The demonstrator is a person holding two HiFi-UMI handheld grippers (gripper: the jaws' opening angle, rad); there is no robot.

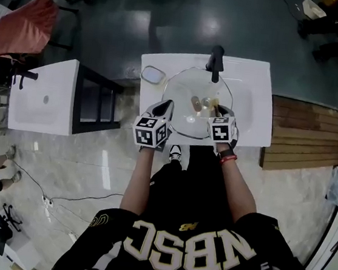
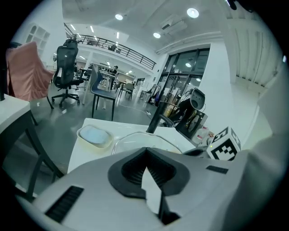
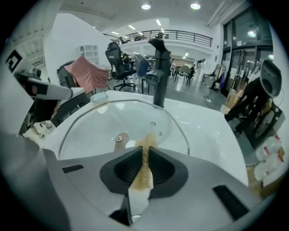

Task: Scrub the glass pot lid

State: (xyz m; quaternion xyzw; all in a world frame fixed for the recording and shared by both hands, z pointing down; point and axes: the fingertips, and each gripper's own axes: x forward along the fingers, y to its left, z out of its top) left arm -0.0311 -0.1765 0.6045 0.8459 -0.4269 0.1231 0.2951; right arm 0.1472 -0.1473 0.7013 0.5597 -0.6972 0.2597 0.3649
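Grippers meet over a white sink [image 1: 257,75], one in each of a standing person's hands. The right gripper [image 3: 145,151] has its jaws clamped on a thin brown scouring pad [image 3: 143,173], held edge-on, its front end poking past the jaw tips and resting on the glass lid [image 3: 113,115]. The left gripper [image 2: 145,151] has its jaws pressed together with nothing showing between them. Their tip sits right at the lid's near-left rim, though no view settles whether they nip that rim.

Seen from the head camera, both bare forearms reach straight forward from the body, roughly parallel. The left gripper [image 1: 164,106] and right gripper [image 1: 220,112] point away from the person toward the black faucet [image 1: 215,60]. A red band [image 1: 228,159] circles the right wrist.

The round lid [image 1: 184,87] lies close to flat across the basin, directly below the faucet. A brownish knob [image 1: 195,102] marks its middle, and small vent holes are visible nearer the faucet. Being round, it has no long side. A soap dish [image 1: 153,74] sits on the sink's left edge, just beside the lid.
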